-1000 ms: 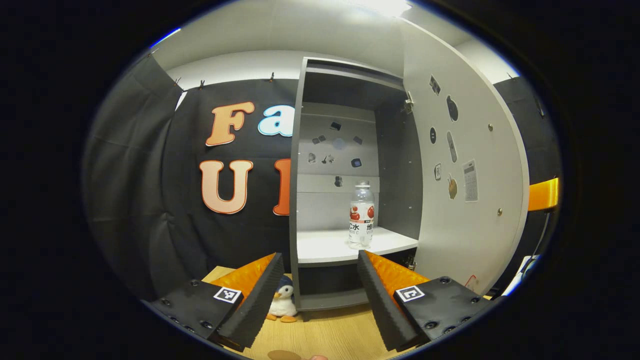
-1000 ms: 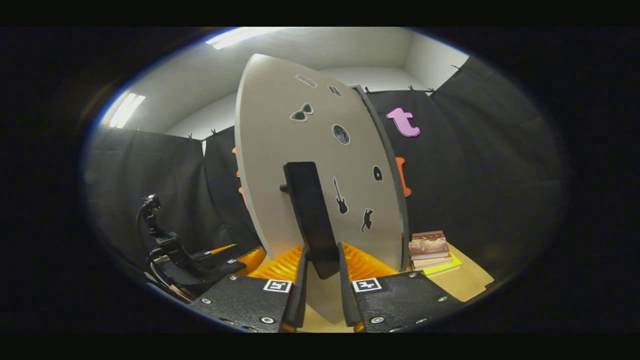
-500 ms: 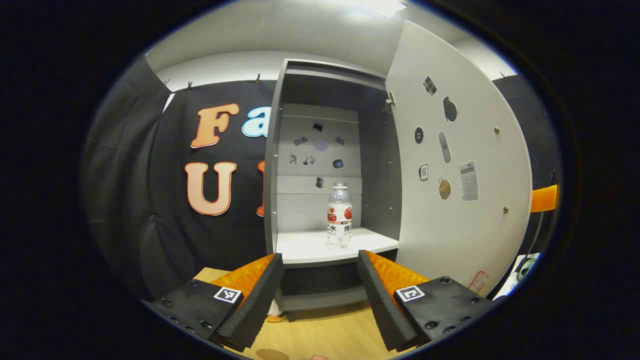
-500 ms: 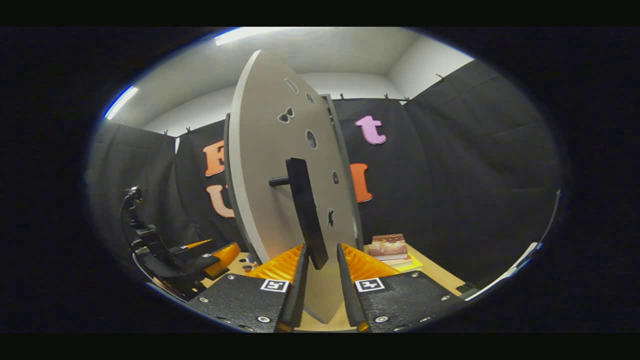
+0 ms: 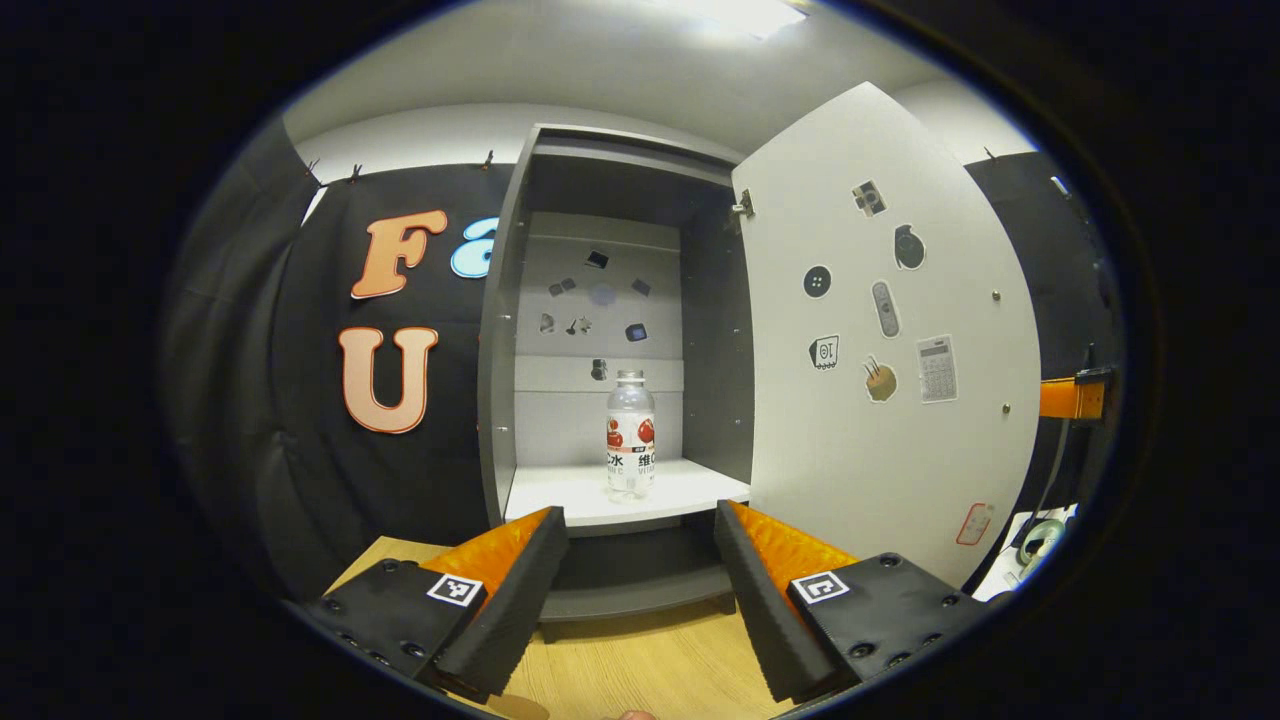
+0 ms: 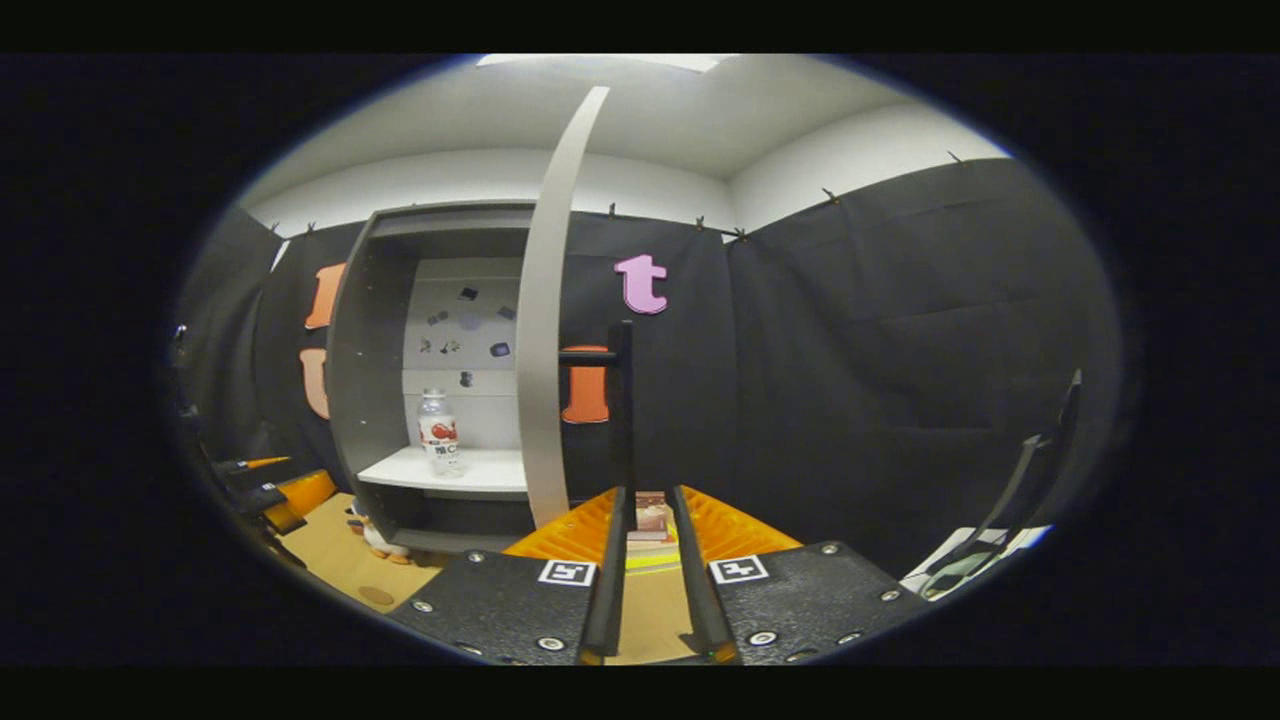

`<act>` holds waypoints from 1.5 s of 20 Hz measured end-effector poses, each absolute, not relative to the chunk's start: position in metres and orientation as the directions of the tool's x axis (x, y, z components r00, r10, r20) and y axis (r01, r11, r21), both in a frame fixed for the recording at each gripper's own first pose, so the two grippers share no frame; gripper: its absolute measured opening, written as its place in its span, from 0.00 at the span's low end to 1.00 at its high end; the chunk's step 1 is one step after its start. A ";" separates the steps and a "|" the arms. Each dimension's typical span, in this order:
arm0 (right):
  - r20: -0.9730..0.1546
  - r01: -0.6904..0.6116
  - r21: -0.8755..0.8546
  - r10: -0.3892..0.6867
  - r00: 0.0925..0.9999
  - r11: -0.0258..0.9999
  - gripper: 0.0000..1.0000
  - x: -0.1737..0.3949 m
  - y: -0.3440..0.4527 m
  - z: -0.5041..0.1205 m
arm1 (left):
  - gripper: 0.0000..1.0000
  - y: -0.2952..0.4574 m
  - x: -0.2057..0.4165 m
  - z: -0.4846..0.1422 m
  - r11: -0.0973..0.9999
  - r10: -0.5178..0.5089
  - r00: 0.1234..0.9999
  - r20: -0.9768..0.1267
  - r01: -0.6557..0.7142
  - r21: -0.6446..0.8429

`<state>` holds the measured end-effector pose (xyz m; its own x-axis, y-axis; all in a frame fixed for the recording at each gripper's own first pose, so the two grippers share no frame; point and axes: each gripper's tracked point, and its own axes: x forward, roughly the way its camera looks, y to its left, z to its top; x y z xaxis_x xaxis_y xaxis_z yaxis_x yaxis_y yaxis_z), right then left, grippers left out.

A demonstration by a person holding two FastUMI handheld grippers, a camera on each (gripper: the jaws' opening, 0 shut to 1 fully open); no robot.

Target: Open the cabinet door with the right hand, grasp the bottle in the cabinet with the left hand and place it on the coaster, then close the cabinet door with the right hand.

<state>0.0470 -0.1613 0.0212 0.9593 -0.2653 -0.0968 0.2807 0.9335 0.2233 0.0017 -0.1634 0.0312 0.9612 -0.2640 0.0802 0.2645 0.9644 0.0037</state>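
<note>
Door-opening step closing out: right gripper [image 6: 646, 560] is standing nearly together beside the door's handle [image 6: 622, 420], cabinet door [image 5: 890, 350] swung wide; left gripper [image 5: 640, 560], fingers apart, is facing the bottle [image 5: 630, 435] near the shelf's [image 5: 560, 495] front edge, needing a forward reach.

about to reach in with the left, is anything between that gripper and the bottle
Nothing visible is. The left gripper is open and faces the bottle, which stands alone on the shelf; the door is swung clear to the right.
</note>
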 end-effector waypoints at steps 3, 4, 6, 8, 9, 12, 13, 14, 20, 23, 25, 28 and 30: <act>-0.088 0.273 0.182 -0.261 0.961 0.945 0.33 0.049 -0.164 0.021 | 0.96 -0.167 -0.001 0.030 0.967 -0.255 0.964 0.080 0.256 0.002; -0.089 0.276 0.168 -0.264 0.960 0.946 0.39 0.049 -0.165 0.021 | 0.96 -0.168 -0.002 0.031 0.967 -0.252 0.964 0.080 0.253 0.000; -0.099 0.286 0.167 -0.273 0.957 0.944 0.37 0.045 -0.165 0.021 | 0.96 -0.169 -0.003 0.032 0.970 -0.243 0.967 0.080 0.244 0.000; -0.105 0.283 0.181 -0.268 0.958 0.942 0.46 0.040 -0.164 0.021 | 0.96 -0.169 -0.002 0.032 0.972 -0.233 0.969 0.080 0.234 0.007; -0.109 0.283 0.187 -0.266 0.958 0.941 0.49 0.035 -0.163 0.021 | 0.96 -0.168 -0.002 0.032 0.974 -0.227 0.971 0.079 0.227 0.015; -0.107 0.283 0.180 -0.267 0.958 0.942 0.72 0.022 -0.161 0.024 | 0.96 -0.168 0.001 0.026 0.977 -0.215 0.974 0.072 0.214 0.014; -0.104 0.282 0.177 -0.267 0.958 0.943 0.72 0.017 -0.158 0.026 | 0.96 -0.170 0.002 0.024 0.976 -0.216 0.974 0.064 0.216 0.008; -0.098 0.277 0.179 -0.263 0.960 0.944 0.84 0.013 -0.153 0.029 | 0.99 -0.172 0.003 0.022 0.975 -0.221 0.973 0.059 0.221 0.001; -0.071 0.236 0.169 -0.227 0.971 0.957 0.93 0.012 -0.094 0.050 | 0.96 -0.177 0.033 0.025 0.961 -0.274 0.960 0.055 0.276 -0.024; -0.058 0.210 0.193 -0.203 0.978 0.958 0.93 0.024 -0.062 0.060 | 0.96 -0.177 0.055 0.028 0.955 -0.294 0.954 0.064 0.296 -0.012; -0.053 0.199 0.213 -0.192 0.980 0.957 0.93 0.035 -0.045 0.064 | 0.96 -0.177 0.072 0.029 0.949 -0.314 0.947 0.071 0.314 0.013; -0.058 0.217 0.218 -0.209 0.976 0.952 0.93 0.060 -0.035 0.063 | 0.96 -0.180 0.102 0.029 0.936 -0.353 0.933 0.073 0.351 0.035; -0.047 0.238 0.201 -0.233 0.971 0.950 0.88 0.074 -0.029 0.065 | 0.96 -0.184 0.128 0.029 0.929 -0.370 0.925 0.080 0.368 0.045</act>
